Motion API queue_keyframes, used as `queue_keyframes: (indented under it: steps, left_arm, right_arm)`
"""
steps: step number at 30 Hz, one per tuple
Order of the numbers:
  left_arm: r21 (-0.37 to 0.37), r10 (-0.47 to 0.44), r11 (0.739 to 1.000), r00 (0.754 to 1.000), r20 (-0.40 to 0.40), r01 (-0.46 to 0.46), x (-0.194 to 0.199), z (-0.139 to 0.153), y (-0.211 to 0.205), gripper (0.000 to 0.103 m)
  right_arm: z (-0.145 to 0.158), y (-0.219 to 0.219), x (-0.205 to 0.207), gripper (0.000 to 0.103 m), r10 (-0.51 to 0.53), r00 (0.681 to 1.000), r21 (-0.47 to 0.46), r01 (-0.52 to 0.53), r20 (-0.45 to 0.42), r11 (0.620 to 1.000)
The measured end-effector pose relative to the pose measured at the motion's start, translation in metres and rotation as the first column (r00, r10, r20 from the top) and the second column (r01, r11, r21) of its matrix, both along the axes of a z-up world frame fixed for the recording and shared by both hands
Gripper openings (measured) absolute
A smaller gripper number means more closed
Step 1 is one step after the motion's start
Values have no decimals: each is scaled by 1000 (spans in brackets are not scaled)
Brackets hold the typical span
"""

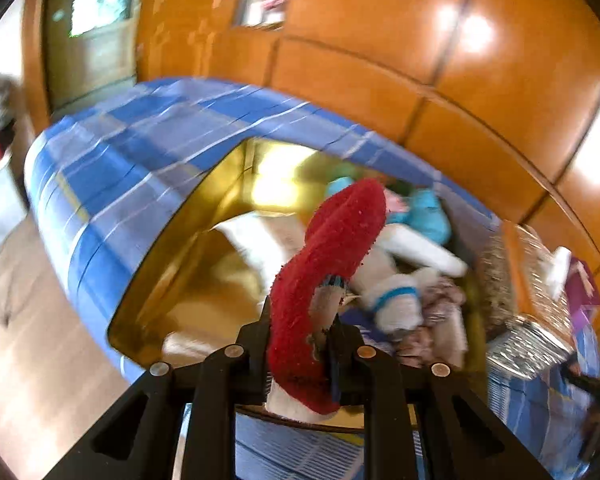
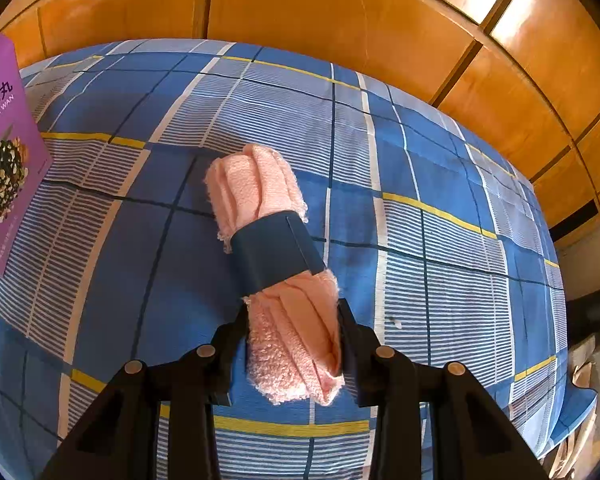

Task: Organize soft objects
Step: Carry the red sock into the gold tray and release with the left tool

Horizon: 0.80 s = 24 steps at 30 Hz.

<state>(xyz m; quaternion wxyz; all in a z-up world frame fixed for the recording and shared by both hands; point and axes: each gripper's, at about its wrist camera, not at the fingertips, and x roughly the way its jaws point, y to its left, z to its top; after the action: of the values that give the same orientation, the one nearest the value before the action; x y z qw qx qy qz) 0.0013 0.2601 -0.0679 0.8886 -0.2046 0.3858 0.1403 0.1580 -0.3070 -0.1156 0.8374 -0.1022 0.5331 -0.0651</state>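
Red sock (image 1: 332, 264) hangs pinched in the left gripper (image 1: 300, 344), directly above the gold-lined box (image 1: 172, 240) of soft things, its length running away from the tongs. Right gripper (image 2: 292, 344) clasps the near end of a banded pink towel (image 2: 256, 184) over the checked bed (image 2: 440, 240), its roll pointing far-left.

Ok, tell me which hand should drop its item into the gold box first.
Left. Its gripper holds the red sock right over the open gold box, where other soft items lie. The right gripper holds the pink towel over the blue bedsheet, with no box in its view.
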Motion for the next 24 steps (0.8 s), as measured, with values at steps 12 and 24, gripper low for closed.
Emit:
queue_keyframes:
  steps: [12, 24]
  left_arm:
    - [39, 39, 999, 998, -41, -38, 10, -13, 4, 71]
    - [292, -132, 950, 989, 72, 106, -4, 28, -52, 91]
  right_arm:
    - [0, 1, 0, 37, 2, 1000, -14, -2, 6, 1000]
    - [2, 3, -1, 37, 3, 1000, -26, -3, 12, 1000]
